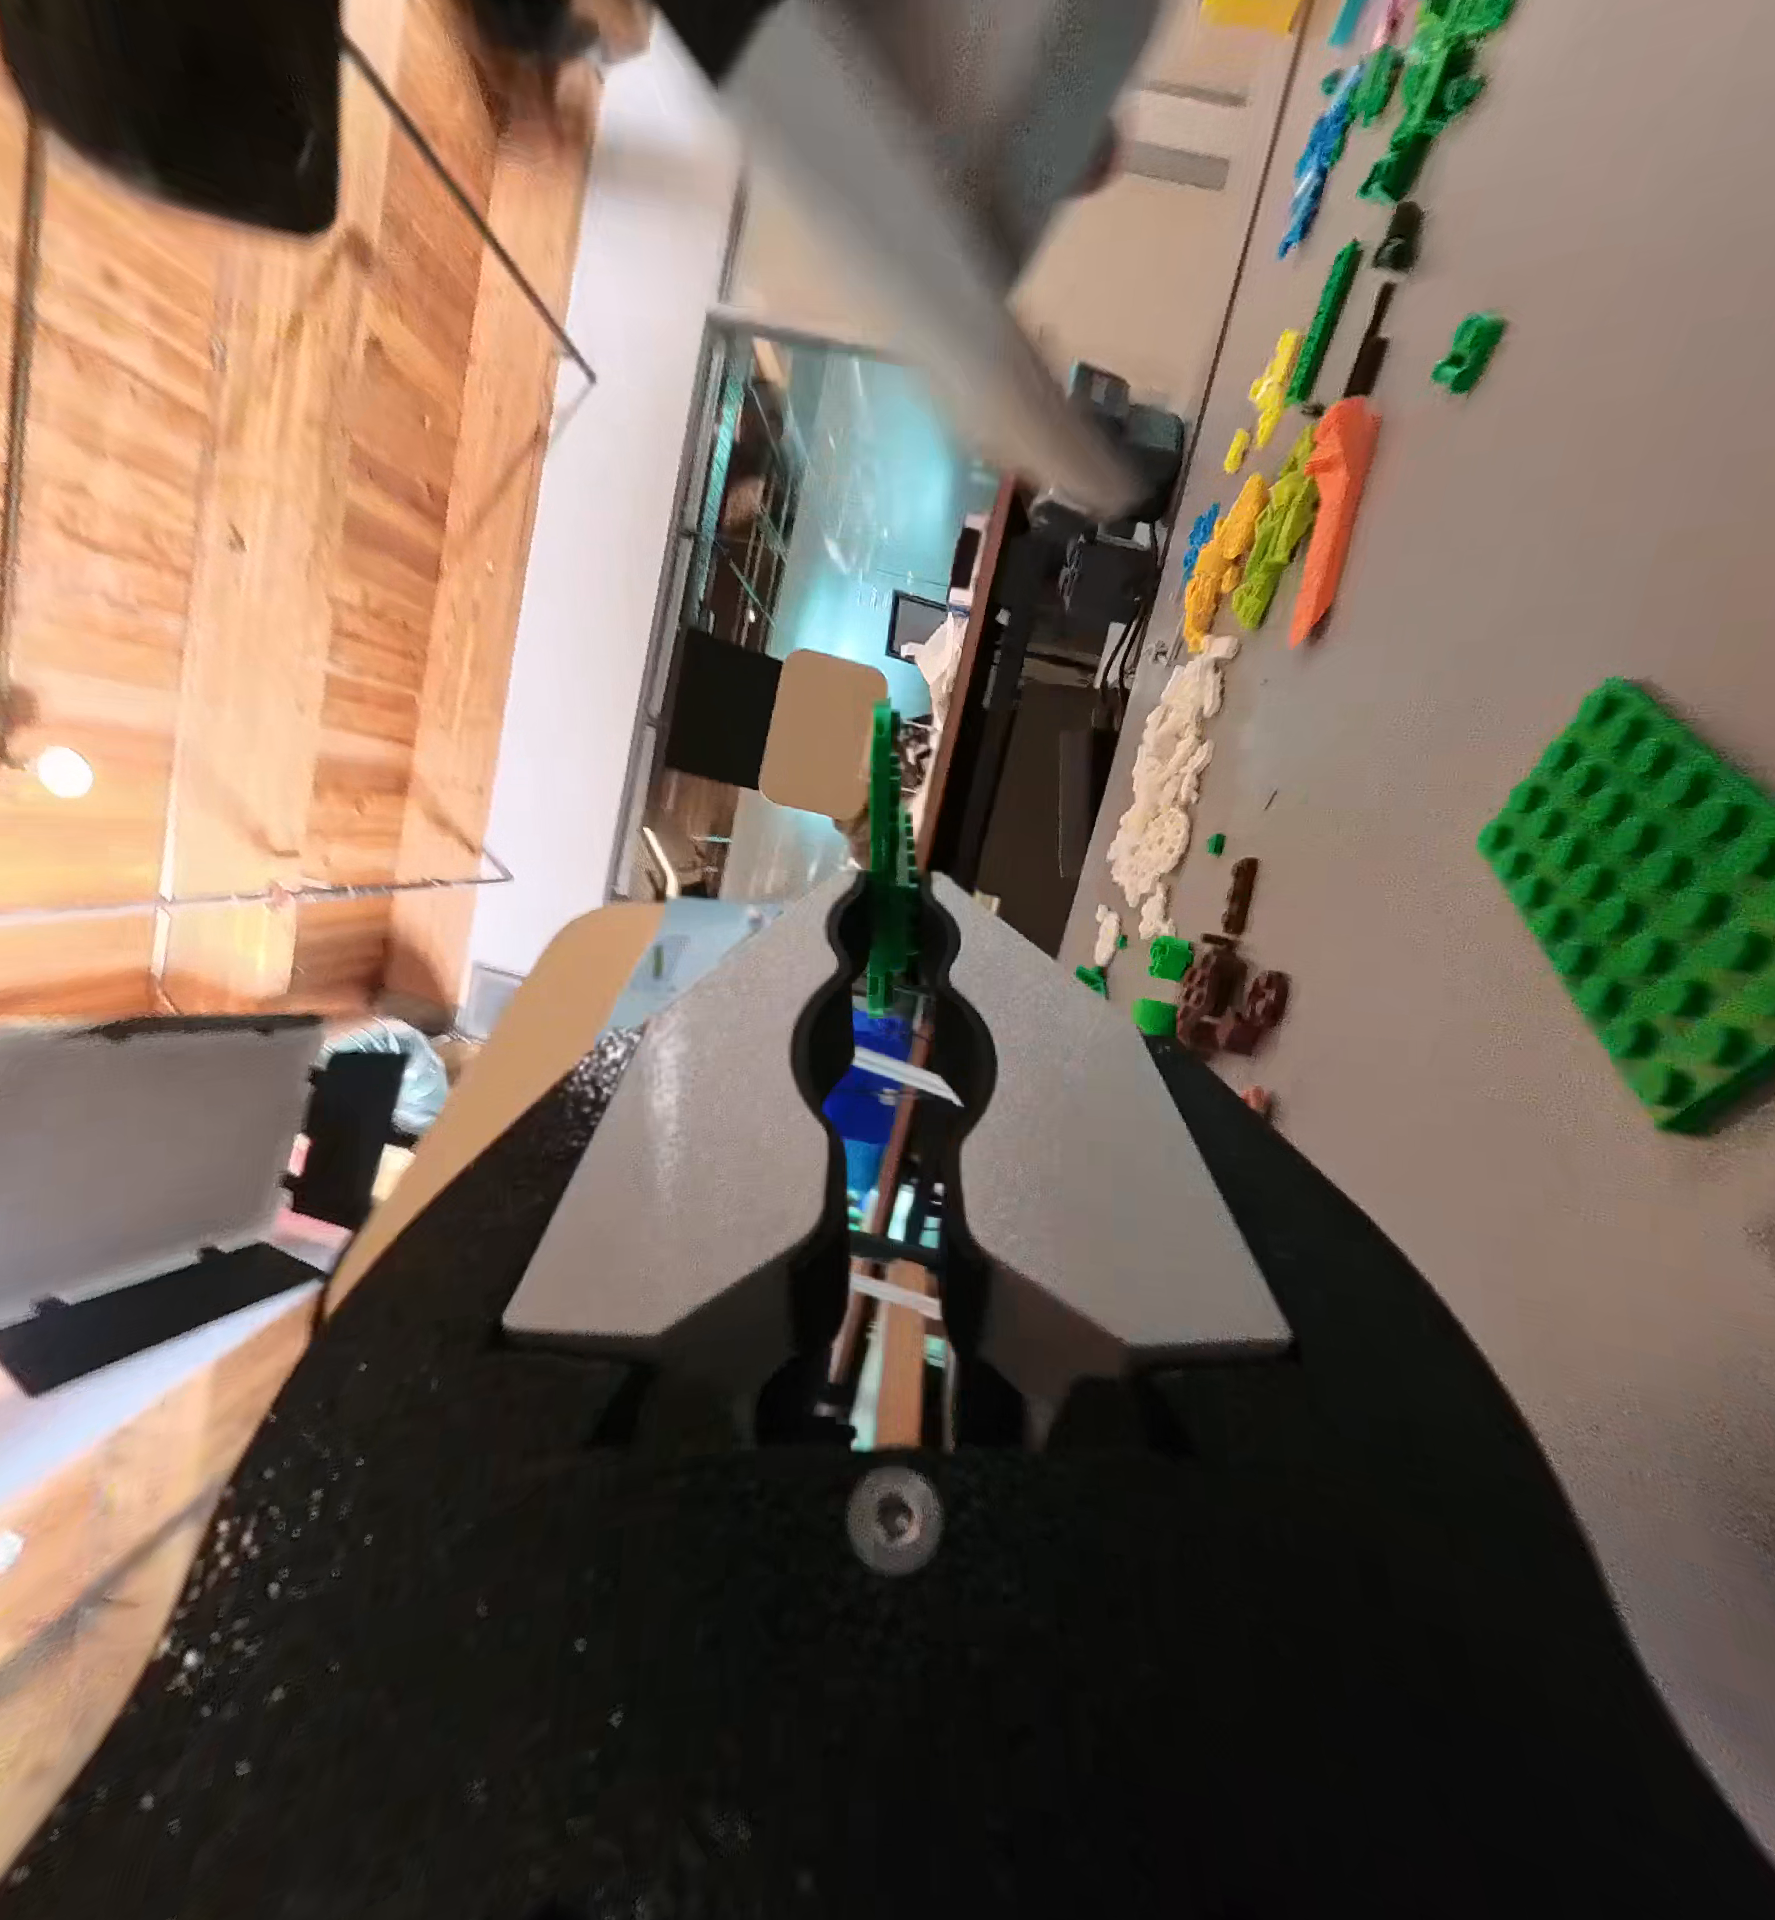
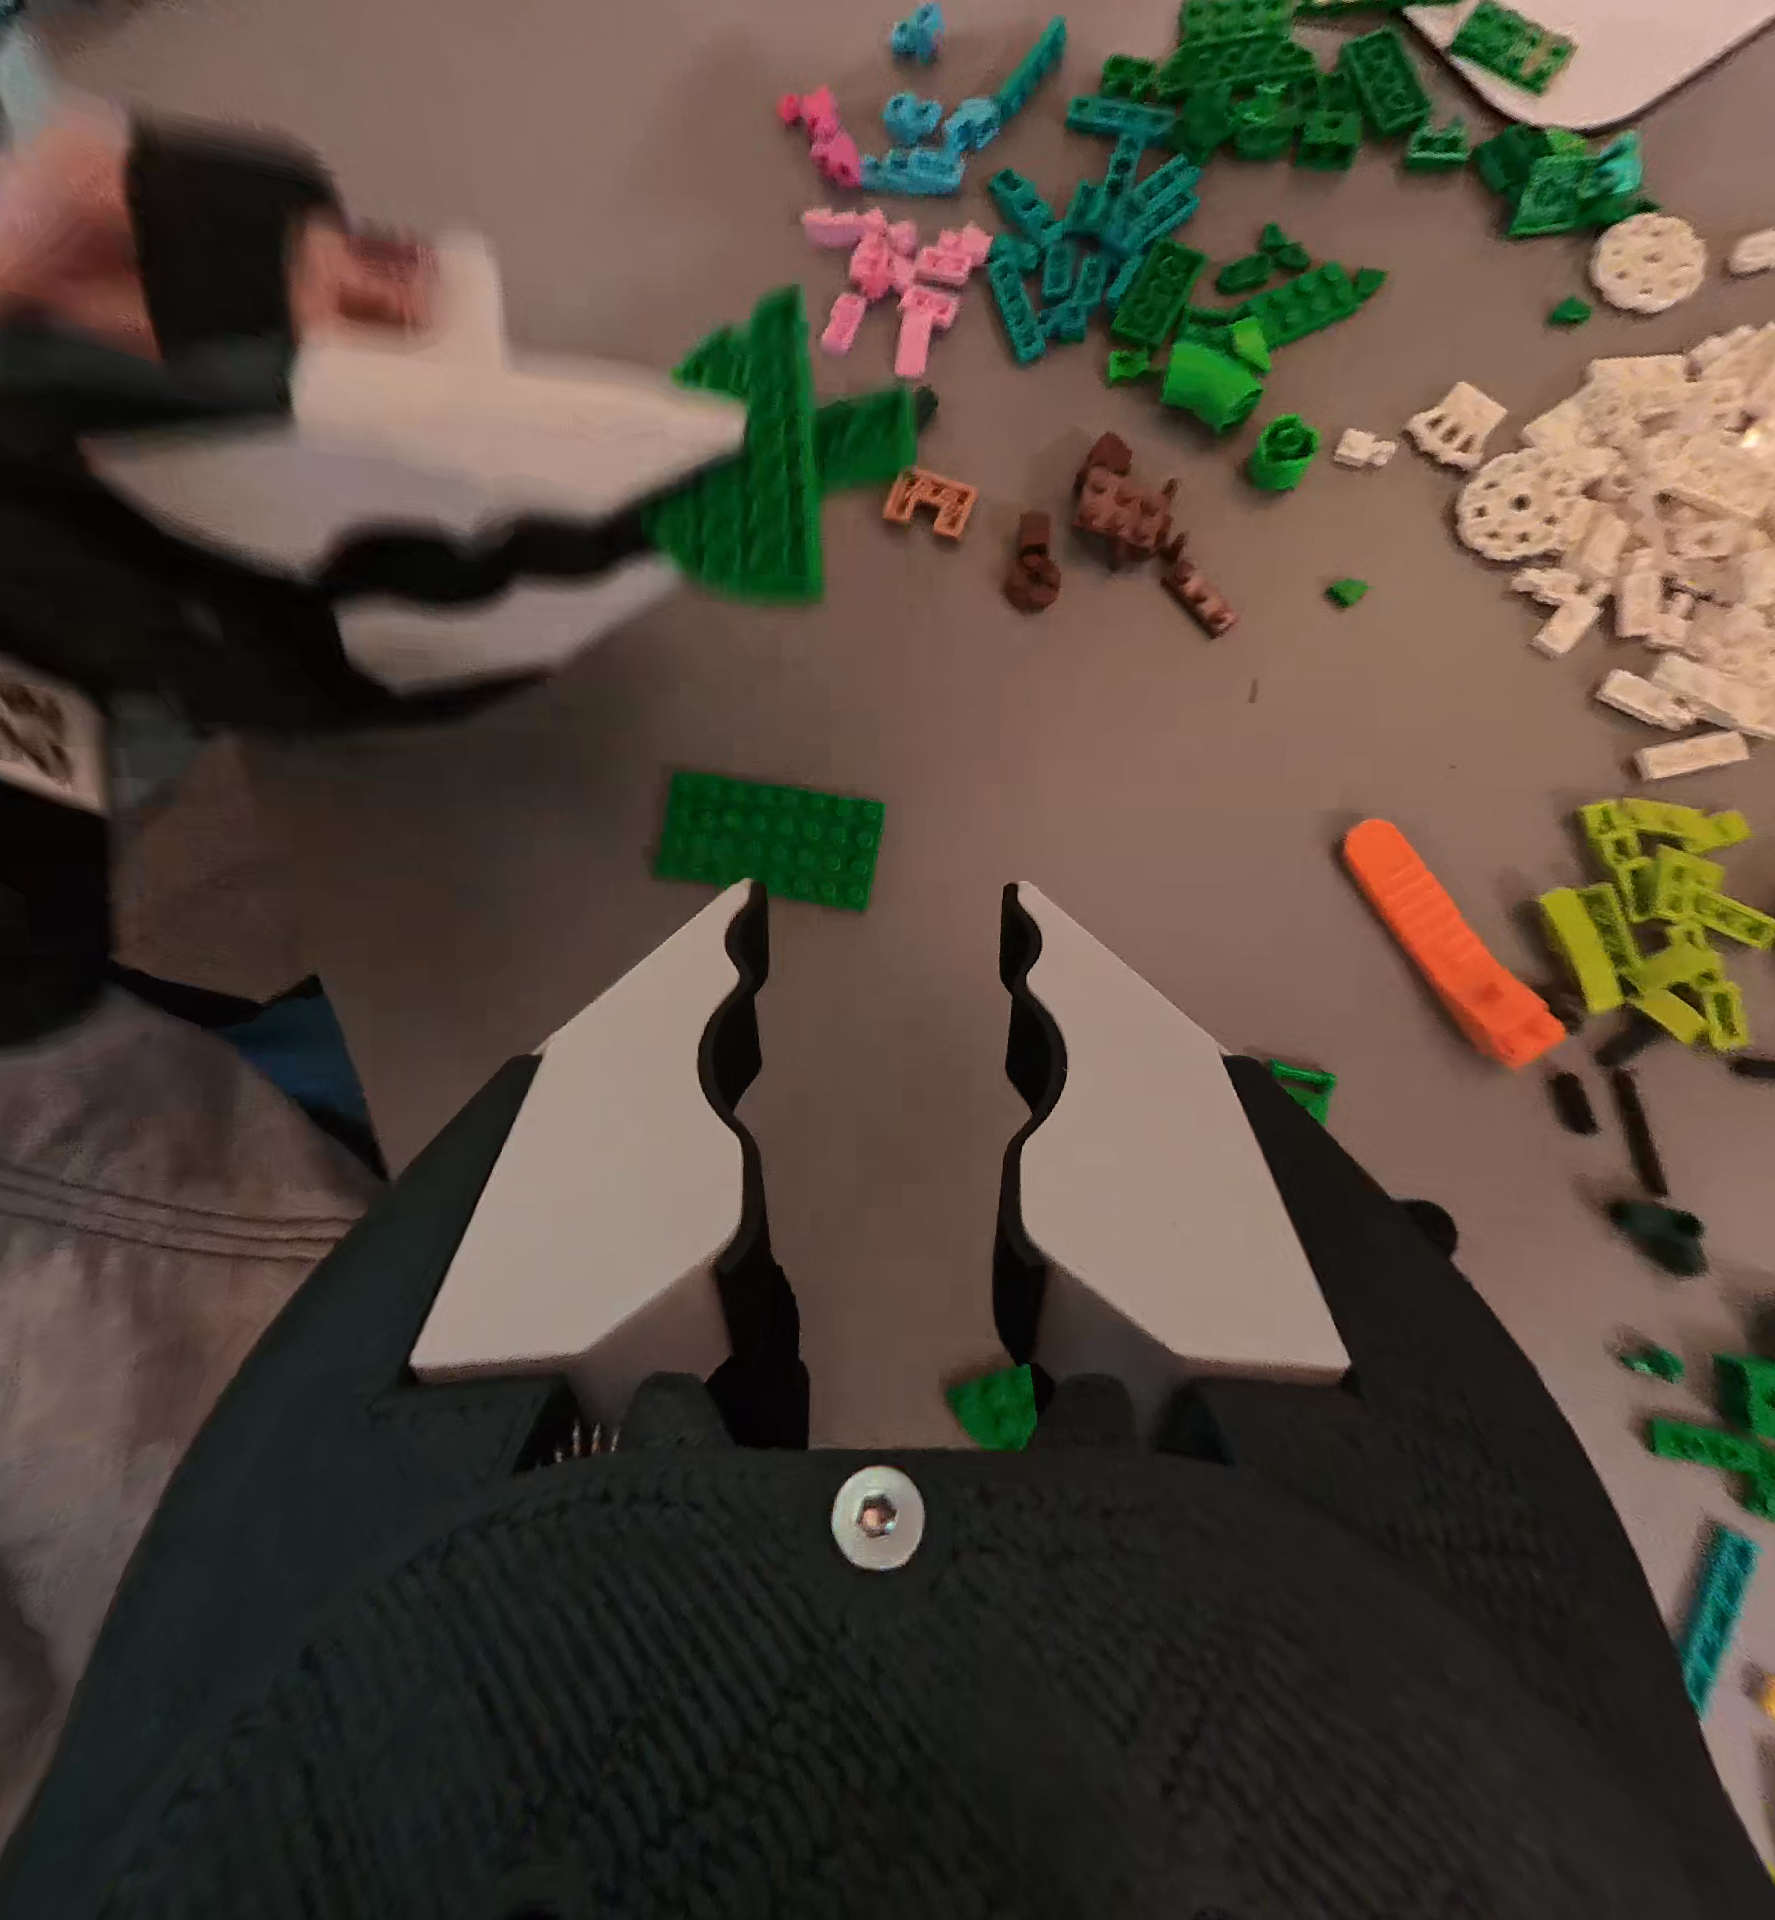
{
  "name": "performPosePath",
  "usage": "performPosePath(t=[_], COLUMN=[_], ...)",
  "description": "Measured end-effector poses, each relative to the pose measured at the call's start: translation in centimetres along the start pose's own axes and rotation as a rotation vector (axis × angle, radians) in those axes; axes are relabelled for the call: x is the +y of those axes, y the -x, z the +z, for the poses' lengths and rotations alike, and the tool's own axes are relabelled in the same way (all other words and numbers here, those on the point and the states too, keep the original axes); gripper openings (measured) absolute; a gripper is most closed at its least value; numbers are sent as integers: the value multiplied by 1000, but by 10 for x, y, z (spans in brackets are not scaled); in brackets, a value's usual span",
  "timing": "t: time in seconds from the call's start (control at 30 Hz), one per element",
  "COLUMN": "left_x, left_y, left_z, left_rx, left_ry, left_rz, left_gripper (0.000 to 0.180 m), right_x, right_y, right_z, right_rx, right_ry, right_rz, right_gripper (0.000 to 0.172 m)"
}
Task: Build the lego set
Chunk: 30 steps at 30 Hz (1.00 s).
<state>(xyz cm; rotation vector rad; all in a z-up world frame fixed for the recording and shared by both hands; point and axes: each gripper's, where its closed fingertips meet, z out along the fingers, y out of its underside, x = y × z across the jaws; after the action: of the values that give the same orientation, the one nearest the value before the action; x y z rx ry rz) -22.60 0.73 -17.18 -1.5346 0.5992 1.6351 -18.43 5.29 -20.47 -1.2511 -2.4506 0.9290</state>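
- The left gripper [image 1: 888,935] has its jaws pinching a thin green plate assembly [image 1: 891,831] edge-on, lifted clear of the bench [image 1: 1485,1351]; from the right wrist view the same piece [image 2: 758,457] shows as a wedge-shaped green plate with a second plate across it, at about 11 o'clock.
- The right gripper [image 2: 883,914] hovers with its jaws spread and nothing between them; its left fingertip [image 2: 743,904] lies just over the near edge of a flat green rectangular plate [image 2: 771,840] at 12 o'clock.
- As a judgement: the pinch on the thin assembly sits near its end, so a steady wrist matters, since such a piece could pivot.
- The rectangular plate lies flat, so it would probably need gripping across its short edges.
- An orange brick separator [image 2: 1444,945] lies at 2 o'clock, with white pieces [image 2: 1693,520] and brown pieces [image 2: 1122,520] beyond.
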Motion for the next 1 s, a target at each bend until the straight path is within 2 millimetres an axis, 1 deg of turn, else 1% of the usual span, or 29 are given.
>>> performPosePath(t=[0.07, 0.1, 0.13, 0.2, 0.23, 0.27, 0.33, 0.47, 0.57, 0.63, 0.7, 0.77, 0.83, 0.9, 1.0], left_x=[9, 13, 16, 16, 17, 17, 16, 22, 27, 27, 26, 22, 22, 18, 13], left_y=[3, 4, 4, 5, 7, 9, 12, 19, 21, 21, 20, 16, 13, 7, 1], left_z=[-1, -2, -2, -4, -4, -5, -7, -11, -12, -12, -12, -13, -13, -14, -19], left_rx=[8, 16, 23, 44, 45, 54, 77, 91, 92, 113, 145, 219, 296, 429, 643], left_ry=[14, 20, 21, -2, -7, -20, -57, -84, -79, -89, -103, -124, -134, -146, -154], left_rz=[-37, -50, -69, -105, -130, -161, -212, -295, -325, -361, -419, -502, -622, -801, -1110], left_gripper=[5, 4, 5, 5, 5, 5, 5, 5, 5, 5, 5, 5, 5, 5, 5], right_x=[16, 21, 23, 21, 22, 24, 24, 20, 19, 18, 18, 17, 21, 25, 30], right_y=[12, 19, 26, 31, 31, 30, 29, 23, 24, 22, 28, 32, 34, 35, 37], right_z=[17, 24, 30, 40, 44, 48, 56, 66, 71, 73, 74, 74, 76, 77, 74], right_rx=[-21, -45, -67, -76, -75, -75, -103, -119, -157, -161, -204, -215, -204, -190, -193], right_ry=[2, -7, -26, -75, -74, -56, -35, -15, -5, 13, 29, 23, 50, 83, 111], right_rz=[-52, -68, -97, -217, -273, -293, -276, -248, -274, -274, -259, -300, -347, -372, -370], right_gripper=[46, 48, 52, 59, 59, 59, 60, 61, 62, 63, 66, 66, 68, 70, 69])
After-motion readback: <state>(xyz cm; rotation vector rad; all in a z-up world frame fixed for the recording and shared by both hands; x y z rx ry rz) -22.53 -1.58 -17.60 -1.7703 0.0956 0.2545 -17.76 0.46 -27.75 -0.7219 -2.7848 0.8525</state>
